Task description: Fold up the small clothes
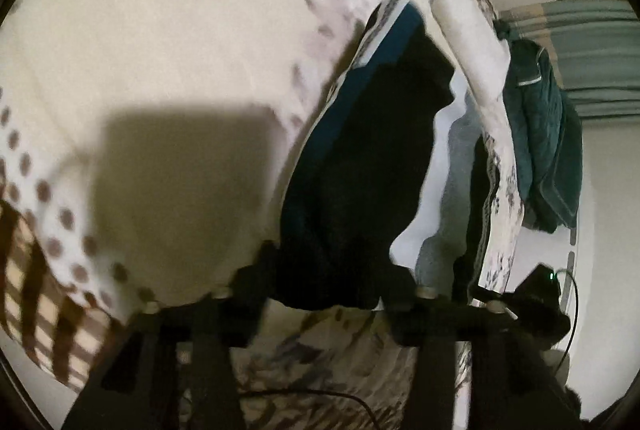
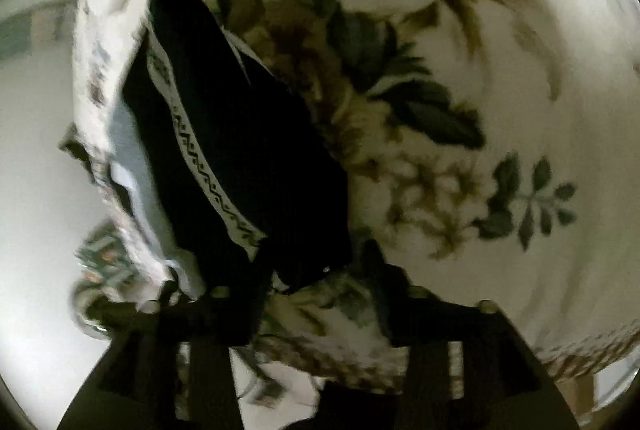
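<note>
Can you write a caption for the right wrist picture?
Right gripper open around a dark garment's edge on a floral bedspread.

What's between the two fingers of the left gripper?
In the left wrist view, the near end of the black garment sits between the open left gripper's fingers, over the floral bedspread.

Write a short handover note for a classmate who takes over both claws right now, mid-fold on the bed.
Left claw: open, its fingers on either side of the near edge of the black garment, not closed on it.
Right claw: open, at the garment's near corner by the white patterned band.
Things: the black garment lies on the floral bedspread; a light grey-blue piece lies beside it toward the bed's edge.
Done: the garment looks partly folded, though blur hides detail.
Left: probably grip the near edge, finish the fold, then fold the other piece.
</note>
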A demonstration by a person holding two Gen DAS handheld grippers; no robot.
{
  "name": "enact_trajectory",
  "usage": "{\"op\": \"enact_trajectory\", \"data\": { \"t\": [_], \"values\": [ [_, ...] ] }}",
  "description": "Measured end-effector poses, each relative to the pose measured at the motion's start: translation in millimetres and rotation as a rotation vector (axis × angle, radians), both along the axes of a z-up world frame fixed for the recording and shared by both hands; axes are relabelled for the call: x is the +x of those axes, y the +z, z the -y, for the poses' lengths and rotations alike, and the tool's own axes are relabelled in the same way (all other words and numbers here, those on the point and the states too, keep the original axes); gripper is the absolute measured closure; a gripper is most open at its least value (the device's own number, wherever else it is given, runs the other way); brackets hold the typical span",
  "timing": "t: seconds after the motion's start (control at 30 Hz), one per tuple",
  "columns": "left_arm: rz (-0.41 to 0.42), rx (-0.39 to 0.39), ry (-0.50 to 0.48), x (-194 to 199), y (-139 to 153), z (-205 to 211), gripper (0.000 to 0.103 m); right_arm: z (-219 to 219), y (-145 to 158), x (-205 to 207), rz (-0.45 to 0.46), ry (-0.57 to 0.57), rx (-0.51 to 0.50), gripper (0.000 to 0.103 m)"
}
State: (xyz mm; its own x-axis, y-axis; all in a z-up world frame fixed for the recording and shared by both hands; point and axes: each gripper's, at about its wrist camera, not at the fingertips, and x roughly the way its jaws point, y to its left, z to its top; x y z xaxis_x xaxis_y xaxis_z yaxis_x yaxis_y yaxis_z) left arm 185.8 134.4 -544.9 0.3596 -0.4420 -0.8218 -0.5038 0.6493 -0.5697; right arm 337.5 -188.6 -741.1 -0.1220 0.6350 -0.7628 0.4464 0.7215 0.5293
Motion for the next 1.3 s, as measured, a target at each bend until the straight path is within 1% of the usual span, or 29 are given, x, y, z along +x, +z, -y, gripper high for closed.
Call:
{"op": "enact_trajectory", "data": {
  "t": [0.07, 0.13, 0.17, 0.23, 0.27, 0.3, 0.37, 0.4, 0.43, 0.47, 0.53, 0.57, 0.6, 0.63, 0.67, 0.73, 0.77, 0.83, 0.87, 0.93, 0.97, 1.0, 1.03, 1.07, 1.1, 1.13, 1.2, 1.23, 1.3],
  "values": [
    [0.014, -0.001, 0.023, 0, 6, -2, 0.048, 7, 4, -7, 0.0, -0.037, 0.034, 0.054],
    [0.024, 0.005, 0.02, 1, 7, -1, 0.048, 10, 5, -9, 0.002, -0.05, 0.048, 0.054],
    [0.032, 0.013, 0.016, 5, 8, -2, 0.047, 11, 6, -6, 0.019, -0.056, 0.053, 0.054],
    [0.052, 0.026, 0.004, 19, 7, -5, 0.042, 13, 10, 6, 0.064, -0.073, 0.041, 0.047],
    [0.059, 0.04, 0.001, 32, 5, -8, 0.041, 14, 12, 16, 0.093, -0.093, 0.037, 0.039],
    [0.088, 0.052, -0.006, 49, 4, -12, 0.041, 15, 14, 29, 0.144, -0.113, 0.044, 0.036],
    [0.115, 0.081, -0.027, 81, -3, -19, 0.04, 7, 13, 65, 0.239, -0.086, 0.052, 0.035],
    [0.125, 0.082, -0.034, 96, -7, -22, 0.04, 0, 10, 87, 0.281, -0.066, 0.053, 0.035],
    [0.137, 0.073, -0.046, 114, -15, -25, 0.04, -6, 8, 101, 0.301, -0.048, 0.055, 0.035],
    [0.131, 0.077, -0.048, 126, -21, -28, 0.04, -14, 2, 118, 0.317, -0.024, 0.058, 0.035],
    [0.147, 0.053, -0.05, 150, -33, -34, 0.04, -29, -8, 140, 0.316, 0.023, 0.097, 0.035],
    [0.134, 0.066, -0.036, 160, -40, -35, 0.041, -34, -13, 147, 0.31, 0.042, 0.132, 0.038],
    [0.143, 0.062, -0.023, 161, -42, -36, 0.049, -38, -13, 152, 0.324, 0.044, 0.157, 0.073],
    [0.174, 0.047, -0.009, 162, -42, -35, 0.066, -39, -10, 156, 0.355, 0.038, 0.142, 0.097],
    [0.187, 0.03, -0.003, 161, -44, -35, 0.08, -37, -8, 160, 0.367, 0.023, 0.125, 0.095],
    [0.2, -0.016, 0.044, 155, -48, -40, 0.082, -28, -7, 164, 0.391, -0.025, 0.093, 0.095],
    [0.202, -0.051, 0.068, 151, -52, -44, 0.082, -25, -10, 167, 0.395, -0.042, 0.078, 0.096],
    [0.198, -0.095, 0.105, 148, -60, -50, 0.082, -30, -20, 171, 0.372, -0.037, 0.059, 0.096],
    [0.197, -0.101, 0.101, 148, -60, -50, 0.082, -33, -25, 172, 0.358, -0.018, 0.056, 0.095],
    [0.183, -0.125, 0.085, 148, -57, -51, 0.076, -35, -31, 174, 0.308, 0.007, 0.066, 0.093],
    [0.166, -0.135, 0.074, 146, -53, -53, 0.069, -30, -30, 172, 0.285, -0.006, 0.078, 0.081],
    [0.153, -0.125, 0.068, 144, -48, -53, 0.065, -24, -27, 169, 0.263, -0.018, 0.083, 0.063],
    [0.148, -0.103, 0.061, 138, -41, -54, 0.062, -16, -21, 163, 0.246, -0.032, 0.084, 0.055],
    [0.146, -0.069, 0.05, 128, -30, -54, 0.054, -5, -13, 152, 0.236, -0.05, 0.076, 0.047],
    [0.147, -0.049, 0.043, 120, -23, -53, 0.044, 6, -4, 136, 0.229, -0.067, 0.079, 0.046],
    [0.149, -0.031, 0.038, 111, -17, -52, 0.041, 13, 2, 120, 0.209, -0.067, 0.082, 0.046],
    [0.128, 0.003, 0.035, 85, -7, -49, 0.04, 24, 6, 86, 0.142, -0.081, 0.089, 0.046],
    [0.111, 0.007, 0.041, 73, -7, -48, 0.04, 30, 6, 66, 0.103, -0.098, 0.107, 0.046],
    [0.067, 0.009, 0.066, 47, -7, -45, 0.04, 39, -2, 26, -0.005, -0.161, 0.142, 0.046]
  ]
}}
